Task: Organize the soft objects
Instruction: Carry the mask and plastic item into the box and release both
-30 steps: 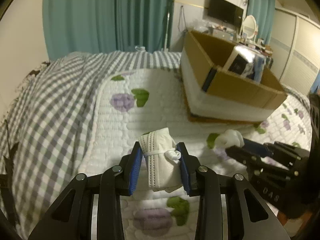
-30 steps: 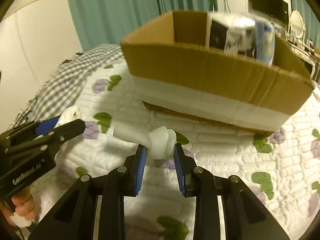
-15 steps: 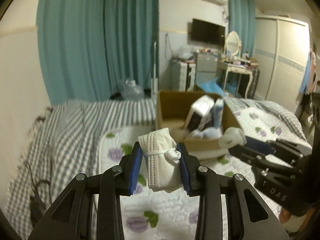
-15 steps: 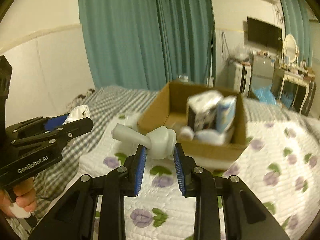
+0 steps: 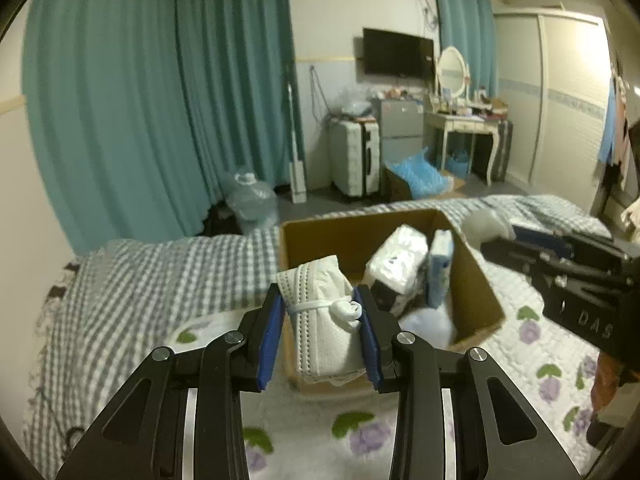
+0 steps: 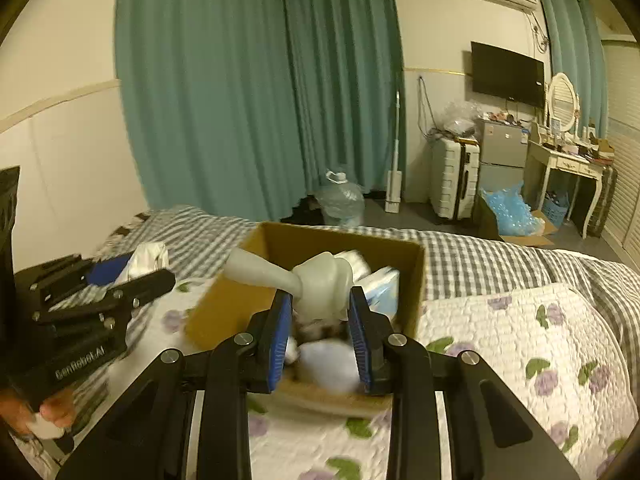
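Left tongs (image 5: 320,334) clamp a folded white cloth bundle (image 5: 320,320); right tongs (image 6: 320,326) clamp a white squeezy plastic bottle (image 6: 316,284), both above the open brown cardboard box (image 6: 340,240) on the bed.

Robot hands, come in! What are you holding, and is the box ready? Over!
Left gripper shut on white mask bundle. Right gripper shut on white squeeze bottle. Cardboard box ahead on the bed, open, partly filled. Nothing blocking.
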`<state>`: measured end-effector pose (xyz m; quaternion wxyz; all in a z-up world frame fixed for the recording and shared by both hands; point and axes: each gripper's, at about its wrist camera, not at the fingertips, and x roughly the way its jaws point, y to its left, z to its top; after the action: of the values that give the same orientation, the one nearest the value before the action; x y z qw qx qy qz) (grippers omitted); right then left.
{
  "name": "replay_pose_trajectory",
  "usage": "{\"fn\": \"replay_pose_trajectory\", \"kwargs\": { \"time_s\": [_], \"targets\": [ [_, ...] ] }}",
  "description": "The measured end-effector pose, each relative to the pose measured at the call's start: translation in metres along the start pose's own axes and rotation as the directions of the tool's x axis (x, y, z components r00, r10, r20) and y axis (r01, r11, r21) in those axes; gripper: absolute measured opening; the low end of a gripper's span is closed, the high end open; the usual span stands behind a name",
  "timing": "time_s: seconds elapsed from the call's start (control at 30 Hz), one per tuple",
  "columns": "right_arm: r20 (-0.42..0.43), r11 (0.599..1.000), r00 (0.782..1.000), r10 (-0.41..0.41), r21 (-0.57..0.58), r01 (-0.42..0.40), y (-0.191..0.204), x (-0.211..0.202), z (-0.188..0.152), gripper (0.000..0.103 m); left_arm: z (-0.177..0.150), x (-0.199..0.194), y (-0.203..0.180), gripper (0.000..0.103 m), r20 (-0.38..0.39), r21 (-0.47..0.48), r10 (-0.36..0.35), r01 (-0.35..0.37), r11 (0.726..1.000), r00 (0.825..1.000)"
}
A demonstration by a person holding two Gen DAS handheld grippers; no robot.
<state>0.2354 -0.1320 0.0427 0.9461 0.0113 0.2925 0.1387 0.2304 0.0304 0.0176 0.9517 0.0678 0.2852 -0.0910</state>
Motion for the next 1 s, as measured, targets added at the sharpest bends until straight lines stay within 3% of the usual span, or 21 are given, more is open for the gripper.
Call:
{"fn": "replay_pose_trajectory", "kwargs": {
  "time_s": [0.13, 0.33, 0.37, 0.4, 0.47, 0.5, 0.73, 0.87, 1.0],
  "targets": [
    [-0.041, 1.000, 0.999, -0.013, 0.023, 0.014, -0.022, 0.034, 0.008, 0.029, -0.001, 0.045, -0.008, 0.034, -0.046, 0.019, -0.007, 0.008, 1.000, 0.999],
    [-0.077, 0.999, 0.996, 0.037, 0.013, -0.036, -0.038, 0.057, -0.012, 0.035, -0.015, 0.071, -0.014, 0.038, -0.049, 0.030, -0.023, 0.024, 0.999, 0.999],
    [-0.067, 0.999, 0.997, 0.043, 0.014, -0.042, -0.040, 0.057, -0.015, 0.039, -0.015, 0.071, -0.016, 0.039, -0.045, 0.029, -0.010, 0.012, 1.000, 0.999],
    [-0.058, 0.999, 0.997, 0.048, 0.020, -0.047, -0.042, 0.058, -0.016, 0.055, -0.015, 0.073, -0.016, 0.041, -0.045, 0.025, 0.003, -0.002, 1.000, 0.999],
    [-0.034, 0.998, 0.998, 0.049, 0.051, -0.047, -0.048, 0.056, -0.015, 0.080, -0.015, 0.073, -0.013, 0.060, -0.045, 0.014, 0.004, -0.003, 1.000, 0.999],
    [-0.013, 0.996, 0.999, 0.051, 0.069, -0.050, -0.051, 0.053, -0.014, 0.080, -0.012, 0.072, -0.015, 0.061, -0.040, 0.009, 0.002, -0.001, 1.000, 0.999],
    [0.037, 0.992, 0.998, 0.042, 0.120, -0.046, -0.058, 0.019, 0.005, 0.080, 0.008, 0.030, -0.008, 0.062, 0.011, -0.024, 0.048, -0.048, 0.999, 0.999],
    [0.080, 0.995, 0.997, 0.006, 0.094, -0.014, -0.045, -0.026, 0.022, 0.080, 0.027, -0.023, -0.010, 0.062, 0.098, -0.033, 0.055, -0.052, 0.998, 0.994],
    [0.151, 0.998, 0.988, -0.041, 0.046, 0.035, -0.023, -0.087, 0.044, 0.081, 0.045, -0.094, -0.014, 0.062, 0.227, -0.031, 0.061, -0.055, 0.998, 0.972]
  ]
}}
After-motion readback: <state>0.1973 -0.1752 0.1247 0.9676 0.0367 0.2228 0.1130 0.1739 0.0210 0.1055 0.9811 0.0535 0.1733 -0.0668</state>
